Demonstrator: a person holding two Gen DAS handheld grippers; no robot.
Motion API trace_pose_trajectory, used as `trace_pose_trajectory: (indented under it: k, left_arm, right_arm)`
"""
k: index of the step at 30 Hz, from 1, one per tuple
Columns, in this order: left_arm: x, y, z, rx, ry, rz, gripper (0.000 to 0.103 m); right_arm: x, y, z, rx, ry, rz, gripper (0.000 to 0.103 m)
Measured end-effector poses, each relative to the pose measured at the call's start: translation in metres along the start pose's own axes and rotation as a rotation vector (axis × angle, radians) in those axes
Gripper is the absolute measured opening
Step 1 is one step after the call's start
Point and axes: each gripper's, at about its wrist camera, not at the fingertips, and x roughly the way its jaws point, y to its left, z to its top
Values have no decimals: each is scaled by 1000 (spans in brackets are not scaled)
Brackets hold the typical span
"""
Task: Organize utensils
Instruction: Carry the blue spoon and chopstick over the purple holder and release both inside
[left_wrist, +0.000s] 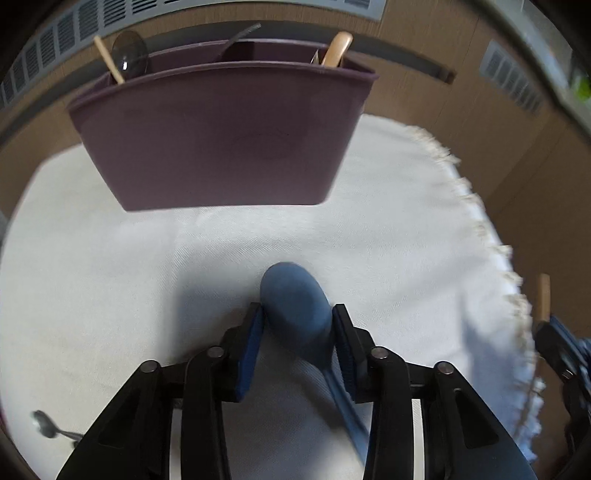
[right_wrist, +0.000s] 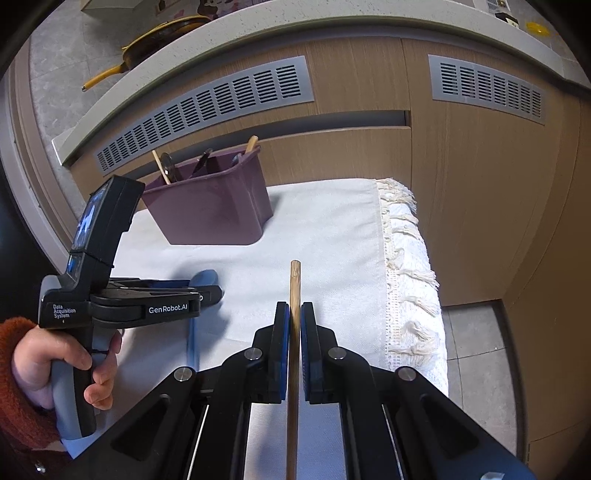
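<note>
A white fringed cloth (right_wrist: 332, 221) covers the worktop. Behind it stand wooden cabinet panels (right_wrist: 480, 184) with grey vent grilles (right_wrist: 207, 107); above those, a yellow pan (right_wrist: 162, 33) rests on a ledge.

My left tongs (left_wrist: 297, 325) hold a spoon (left_wrist: 295, 306) over the cloth (left_wrist: 388, 236); the organizer (left_wrist: 218, 136) stands ahead, utensils inside. My right tongs (right_wrist: 294, 321), rightward, hold a stick (right_wrist: 294, 295).

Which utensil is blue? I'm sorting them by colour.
The spoon clamped in the left gripper; the right gripper holds a wooden stick.
</note>
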Motion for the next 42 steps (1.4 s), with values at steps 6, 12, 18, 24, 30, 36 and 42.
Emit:
trace_pose_trajectory:
  k: [6,12,18,24,30,36,42]
  left_arm:
    - [-51,18,-25,40,-145,-87,34]
    - [-104,34,-28,50,-297,-111,32]
    - [-191,55,18,82,-544,-130,32]
    - [-271,78,94,139,-850,-40,33]
    - [-228,102,131,147,-876,32,33]
    - [-159,113,144,160,-801,17,33]
    - [-110,116,151,135,-721,-6,33]
  right_arm:
    - [-7,3,5,33,-14,97,5]
    - [-8,11,16,56,-22,121,5]
    - [-30,43,57,-5,-145,123,5]
    - [-92,91,175,-98,-533,111,5]
    - [-68,112,230,-66,-711,84,5]
    - [4,107,229,-30,-645,58,5]
    - [61,94,219,35,-596,30,5]
